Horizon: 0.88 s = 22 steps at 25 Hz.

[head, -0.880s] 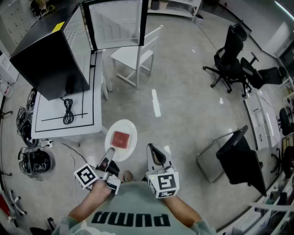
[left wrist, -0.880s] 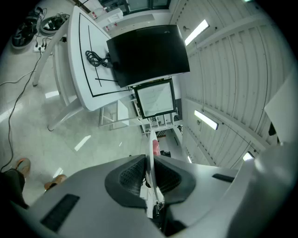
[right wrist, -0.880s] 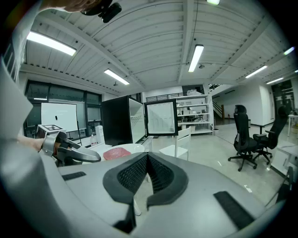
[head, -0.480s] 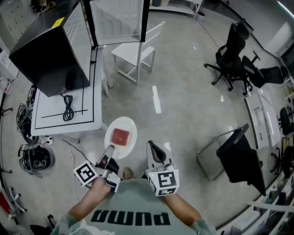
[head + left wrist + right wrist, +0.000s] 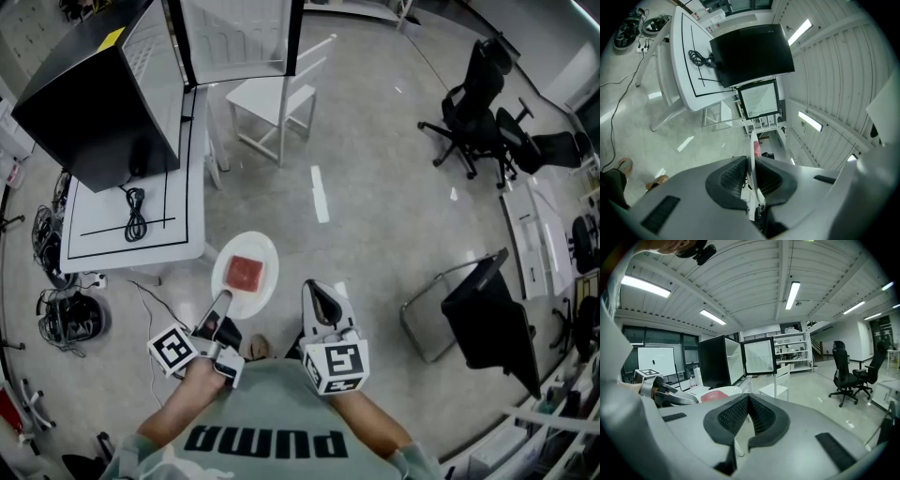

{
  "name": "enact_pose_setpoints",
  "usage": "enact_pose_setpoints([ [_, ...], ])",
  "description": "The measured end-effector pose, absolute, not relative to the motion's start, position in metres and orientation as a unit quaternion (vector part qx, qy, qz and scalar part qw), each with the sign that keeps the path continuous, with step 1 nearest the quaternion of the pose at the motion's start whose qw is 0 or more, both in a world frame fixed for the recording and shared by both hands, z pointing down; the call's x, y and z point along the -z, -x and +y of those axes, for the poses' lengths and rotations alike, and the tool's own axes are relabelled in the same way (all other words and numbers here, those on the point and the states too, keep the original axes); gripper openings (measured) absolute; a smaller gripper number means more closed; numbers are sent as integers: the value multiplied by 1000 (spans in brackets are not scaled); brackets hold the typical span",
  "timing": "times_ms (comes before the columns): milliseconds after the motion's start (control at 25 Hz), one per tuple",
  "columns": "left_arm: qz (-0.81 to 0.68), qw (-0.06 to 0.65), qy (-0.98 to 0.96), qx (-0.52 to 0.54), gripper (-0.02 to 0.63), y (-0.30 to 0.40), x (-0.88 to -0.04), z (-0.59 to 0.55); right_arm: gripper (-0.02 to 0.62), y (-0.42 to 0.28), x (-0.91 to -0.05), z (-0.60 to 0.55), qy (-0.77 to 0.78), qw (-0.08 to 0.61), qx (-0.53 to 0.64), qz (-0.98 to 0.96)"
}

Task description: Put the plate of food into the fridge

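Observation:
A white plate (image 5: 246, 274) carries a red slab of food (image 5: 246, 272) and hangs over the floor just in front of the white table (image 5: 131, 239). My left gripper (image 5: 218, 313) is shut on the plate's near rim; in the left gripper view the plate (image 5: 753, 149) runs edge-on between the pads. The black fridge (image 5: 89, 94) stands on the table with its glass door (image 5: 234, 42) swung open. My right gripper (image 5: 320, 302) is beside the plate, shut and holding nothing. In the right gripper view the plate (image 5: 725, 391) and fridge (image 5: 717, 364) lie ahead to the left.
A white chair (image 5: 277, 108) stands by the open fridge door. A black cable (image 5: 136, 225) lies on the table. Cables and a power strip (image 5: 70, 319) clutter the floor at left. Black office chairs (image 5: 487, 122) and a dark folded stand (image 5: 487, 328) are at right.
The left gripper has carried the plate a little forward, closer to the table's corner. The right gripper kept its place beside it.

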<state>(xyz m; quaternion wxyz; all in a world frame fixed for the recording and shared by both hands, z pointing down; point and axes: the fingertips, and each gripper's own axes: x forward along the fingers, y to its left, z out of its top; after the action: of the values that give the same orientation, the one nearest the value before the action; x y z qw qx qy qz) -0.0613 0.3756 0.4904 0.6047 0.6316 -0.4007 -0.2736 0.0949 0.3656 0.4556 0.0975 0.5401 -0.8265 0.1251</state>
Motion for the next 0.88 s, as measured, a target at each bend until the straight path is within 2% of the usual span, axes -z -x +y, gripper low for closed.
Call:
enact_pose_setpoints([
  [880,-421,592,-630,275,37,1,-472,299,5,-163,-437,287,-527,90,-121,-836],
])
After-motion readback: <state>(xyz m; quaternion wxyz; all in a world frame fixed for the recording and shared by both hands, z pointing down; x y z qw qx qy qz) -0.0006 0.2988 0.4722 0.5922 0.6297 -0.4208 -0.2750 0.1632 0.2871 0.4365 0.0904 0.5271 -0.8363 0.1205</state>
